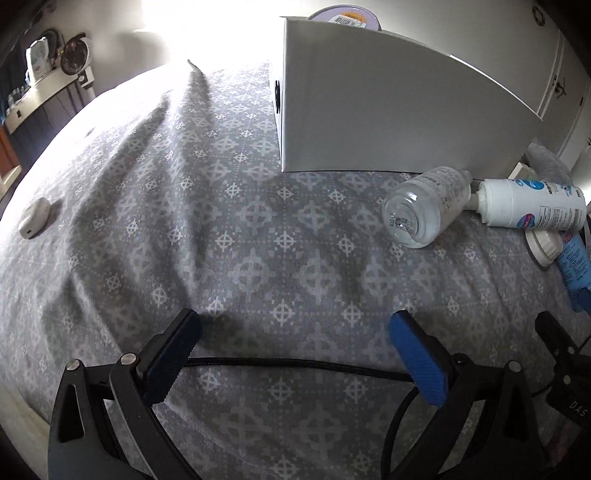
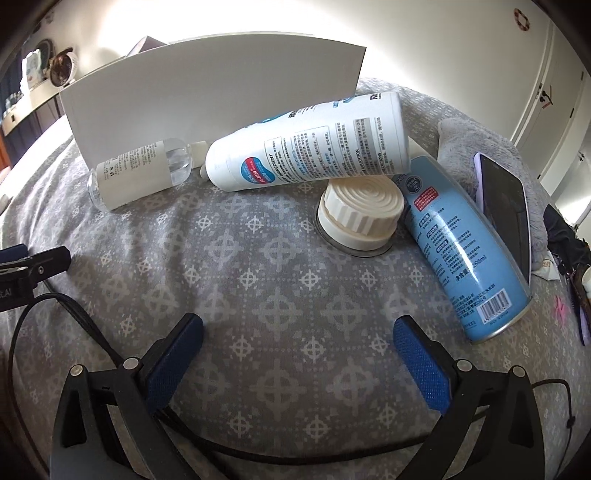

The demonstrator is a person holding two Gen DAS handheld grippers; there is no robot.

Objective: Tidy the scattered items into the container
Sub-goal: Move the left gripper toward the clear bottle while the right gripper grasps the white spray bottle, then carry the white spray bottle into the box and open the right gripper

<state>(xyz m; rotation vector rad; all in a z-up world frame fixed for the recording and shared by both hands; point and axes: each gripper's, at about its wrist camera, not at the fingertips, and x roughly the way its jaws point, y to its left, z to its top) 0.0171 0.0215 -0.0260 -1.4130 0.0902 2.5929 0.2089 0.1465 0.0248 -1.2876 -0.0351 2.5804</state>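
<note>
A white box (image 1: 369,110) stands on the patterned bed, also in the right wrist view (image 2: 207,96). In front of it lie a clear bottle (image 1: 428,206) (image 2: 140,173), a white bottle (image 1: 532,203) (image 2: 314,140), a cream ribbed lid (image 2: 360,218) (image 1: 543,243) and a blue spray can (image 2: 461,251) (image 1: 574,266). My left gripper (image 1: 295,332) is open and empty above the bedspread, left of the items. My right gripper (image 2: 297,332) is open and empty, just short of the lid.
A small white device (image 1: 35,218) lies at the bed's left edge. A phone (image 2: 506,210) leans on a grey plush cloth (image 2: 480,140) at the right. A round tin (image 1: 343,16) shows above the box. A black cable (image 1: 295,363) runs under the left gripper.
</note>
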